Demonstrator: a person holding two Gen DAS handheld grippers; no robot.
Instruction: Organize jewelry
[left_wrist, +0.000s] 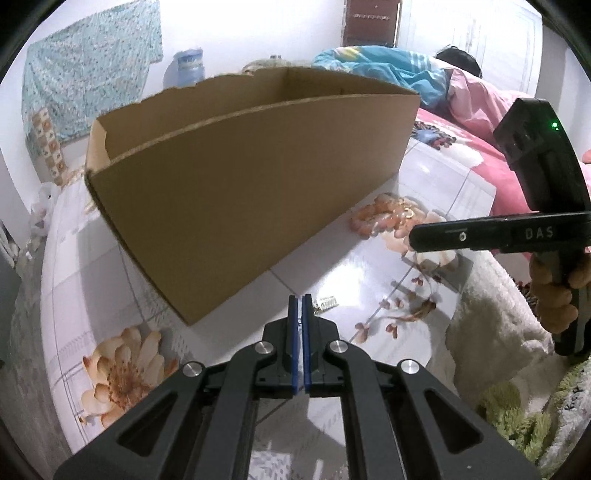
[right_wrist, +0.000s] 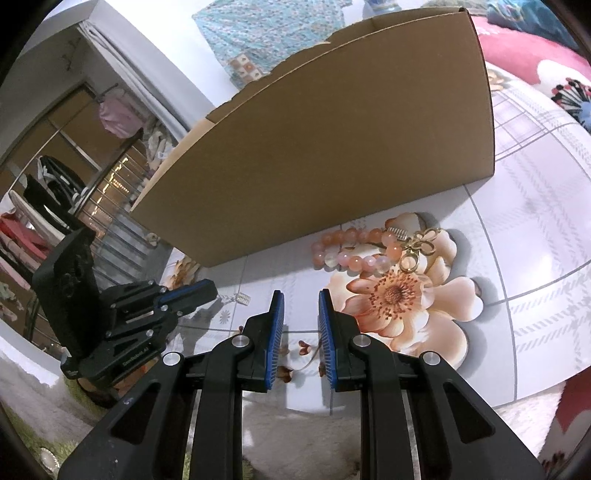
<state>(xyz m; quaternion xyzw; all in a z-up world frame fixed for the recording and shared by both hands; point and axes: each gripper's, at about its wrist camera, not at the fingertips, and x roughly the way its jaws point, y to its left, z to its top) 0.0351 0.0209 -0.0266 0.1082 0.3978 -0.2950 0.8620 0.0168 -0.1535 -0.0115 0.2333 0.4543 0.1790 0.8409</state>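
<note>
My left gripper (left_wrist: 300, 300) is shut, its blue pads pressed together just above the floral tablecloth. A small silver pendant (left_wrist: 327, 303) sits right beside its tips. In the right wrist view the pendant (right_wrist: 242, 298) trails from the left gripper (right_wrist: 212, 290) on a thin chain pinched in the pads. A bracelet of pink beads (right_wrist: 351, 253) with a gold charm (right_wrist: 424, 243) lies by the open cardboard box (right_wrist: 332, 140). My right gripper (right_wrist: 301, 295) stands open with nothing between its pads, short of the bracelet. From the left wrist view, the right gripper (left_wrist: 415, 240) hovers beside the bracelet (left_wrist: 384, 218) and the box (left_wrist: 251, 184).
The tablecloth (left_wrist: 362, 266) has a printed flower pattern. A white fluffy cloth (left_wrist: 498, 314) lies at the near right edge. Behind the box is a bed with a person under pink and blue blankets (left_wrist: 399, 70), and a water jug (left_wrist: 190, 62). Mirrored wardrobe doors (right_wrist: 74, 147) stand far left.
</note>
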